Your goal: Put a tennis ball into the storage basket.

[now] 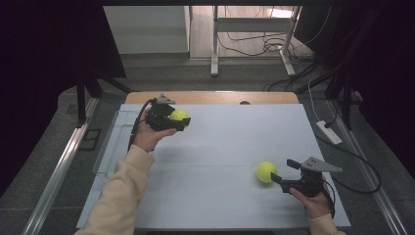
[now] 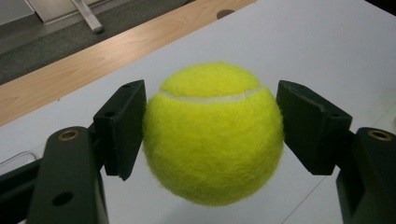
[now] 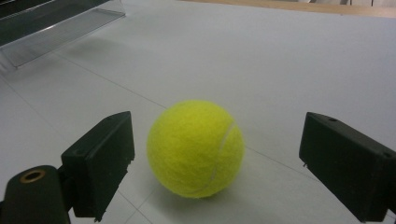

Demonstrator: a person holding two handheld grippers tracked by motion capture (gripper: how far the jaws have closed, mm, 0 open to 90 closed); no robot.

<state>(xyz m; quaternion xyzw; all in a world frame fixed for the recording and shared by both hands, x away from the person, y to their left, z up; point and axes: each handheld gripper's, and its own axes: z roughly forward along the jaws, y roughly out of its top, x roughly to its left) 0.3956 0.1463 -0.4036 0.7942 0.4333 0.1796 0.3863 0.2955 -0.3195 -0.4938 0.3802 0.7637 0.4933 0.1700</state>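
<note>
Left gripper [image 1: 180, 119] clamped tight on a tennis ball [image 1: 178, 115], pads pressed on both sides, held up off the table [image 1: 230, 142] near the far left corner. Right gripper [image 1: 282, 173] gaping wide near the near right corner, second tennis ball [image 1: 265, 172] sitting on the table just in front of the jaws, closer to one pad, touching neither

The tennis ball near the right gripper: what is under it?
This tennis ball rests on the white table surface, between the open right gripper jaws. The contact spot itself is covered by the ball.
</note>
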